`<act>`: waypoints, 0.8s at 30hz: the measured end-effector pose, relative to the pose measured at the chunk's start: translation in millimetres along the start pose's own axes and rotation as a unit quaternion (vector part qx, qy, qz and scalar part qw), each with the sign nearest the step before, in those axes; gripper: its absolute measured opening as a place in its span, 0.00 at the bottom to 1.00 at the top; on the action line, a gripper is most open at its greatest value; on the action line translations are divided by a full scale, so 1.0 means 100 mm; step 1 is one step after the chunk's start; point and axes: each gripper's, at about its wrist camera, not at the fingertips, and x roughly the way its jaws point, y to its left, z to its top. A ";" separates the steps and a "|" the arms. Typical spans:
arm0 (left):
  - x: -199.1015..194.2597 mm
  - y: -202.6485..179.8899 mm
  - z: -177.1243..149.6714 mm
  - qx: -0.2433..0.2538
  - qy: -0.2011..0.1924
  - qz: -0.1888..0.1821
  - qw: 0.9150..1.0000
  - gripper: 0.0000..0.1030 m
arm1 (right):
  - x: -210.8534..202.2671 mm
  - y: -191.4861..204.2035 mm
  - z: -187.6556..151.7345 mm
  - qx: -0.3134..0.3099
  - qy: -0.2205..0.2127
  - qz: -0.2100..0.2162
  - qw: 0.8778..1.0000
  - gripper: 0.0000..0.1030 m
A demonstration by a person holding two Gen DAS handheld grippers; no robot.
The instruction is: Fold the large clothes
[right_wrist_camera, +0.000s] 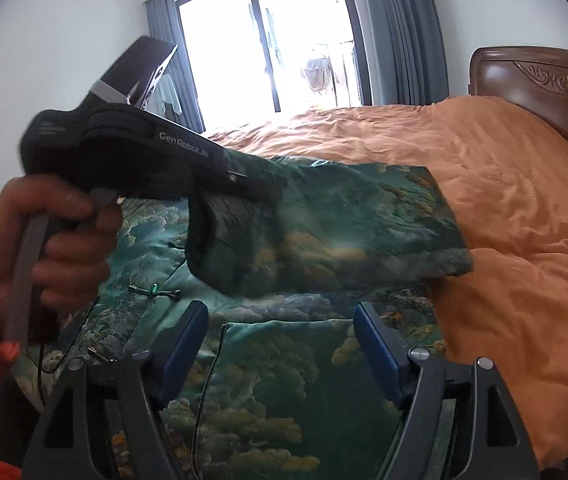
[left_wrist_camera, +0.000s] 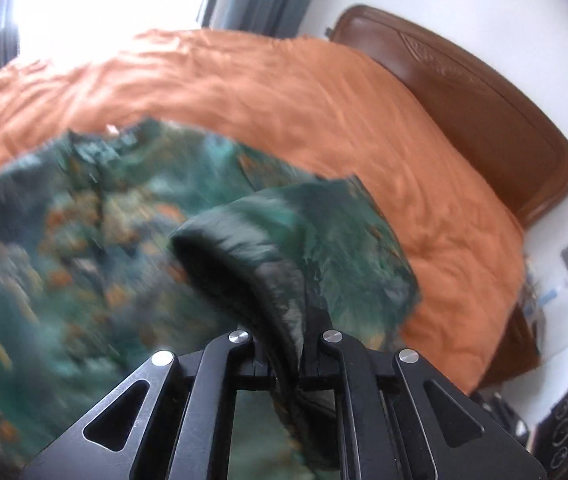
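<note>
A large green garment (right_wrist_camera: 268, 380) with a gold cloud pattern lies spread on the bed. Its knotted clasp (right_wrist_camera: 154, 291) shows at the left. My left gripper (left_wrist_camera: 298, 344) is shut on a fold of the garment (left_wrist_camera: 244, 248) whose dark lining shows, and the sleeve (right_wrist_camera: 344, 232) hangs lifted above the rest. In the right wrist view the left gripper (right_wrist_camera: 260, 190) comes in from the left, held by a person's hand (right_wrist_camera: 56, 240). My right gripper (right_wrist_camera: 282, 328) stands open low over the garment, with nothing pressed between its blue pads (right_wrist_camera: 188, 332).
An orange quilt (right_wrist_camera: 504, 200) covers the bed, and a brown wooden headboard (right_wrist_camera: 544, 88) stands at the right. A bright window (right_wrist_camera: 264, 44) with grey curtains (right_wrist_camera: 400, 32) is behind. A thin dark cable (right_wrist_camera: 208, 368) runs over the garment.
</note>
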 end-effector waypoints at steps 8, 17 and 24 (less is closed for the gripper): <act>0.58 0.93 0.26 -0.062 0.017 0.045 0.997 0.06 | -0.15 -0.67 0.22 -0.002 0.017 -0.031 0.999 0.75; 0.64 1.18 0.05 -0.082 0.020 0.028 0.996 0.07 | 0.91 -1.11 1.23 0.025 0.044 0.022 0.998 0.74; 0.86 1.43 -0.08 -0.117 0.060 0.031 0.991 0.23 | 2.49 -1.17 1.32 0.018 0.166 0.011 0.986 0.75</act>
